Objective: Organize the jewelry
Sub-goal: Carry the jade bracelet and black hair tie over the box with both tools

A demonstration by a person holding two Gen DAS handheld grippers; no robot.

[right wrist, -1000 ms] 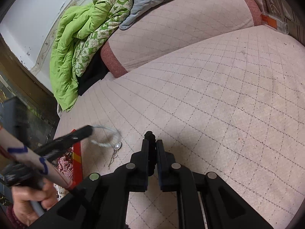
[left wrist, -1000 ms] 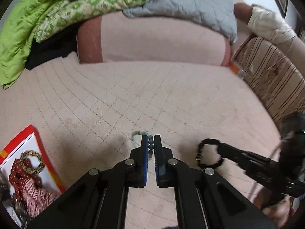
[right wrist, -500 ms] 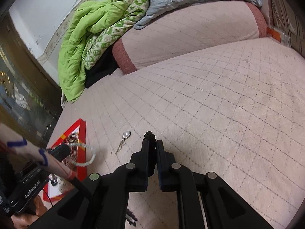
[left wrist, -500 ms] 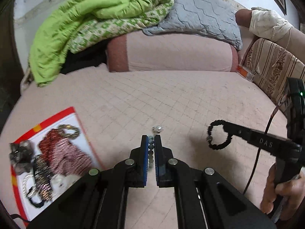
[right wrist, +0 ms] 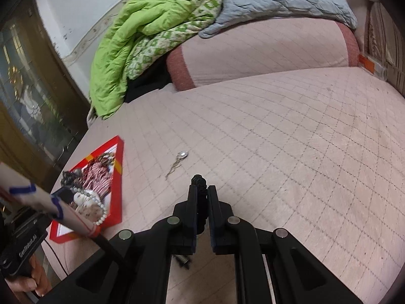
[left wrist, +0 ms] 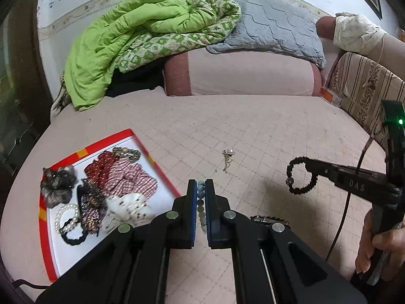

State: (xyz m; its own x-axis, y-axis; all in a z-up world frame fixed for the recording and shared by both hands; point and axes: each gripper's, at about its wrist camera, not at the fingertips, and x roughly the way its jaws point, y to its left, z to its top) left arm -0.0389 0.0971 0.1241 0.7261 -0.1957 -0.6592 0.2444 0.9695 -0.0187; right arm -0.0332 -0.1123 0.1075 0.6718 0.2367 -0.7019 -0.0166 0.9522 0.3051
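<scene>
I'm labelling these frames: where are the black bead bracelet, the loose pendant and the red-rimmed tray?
black bead bracelet (left wrist: 301, 175): left wrist view, the loop's lower beads.
pendant (left wrist: 229, 152): left wrist view, its round head, lying on the quilt.
red-rimmed tray (left wrist: 111, 139): left wrist view, its far red rim.

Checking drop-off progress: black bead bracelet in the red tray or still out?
Out. The black bead bracelet hangs clamped in the right gripper above the bedspread, apart from the red tray.

Left gripper (left wrist: 201, 197): fingers nearly closed, clamping a pale bead string between the pads.
Right gripper (right wrist: 201, 197): fingers pinched on a black beaded bracelet (left wrist: 301, 178).
</scene>
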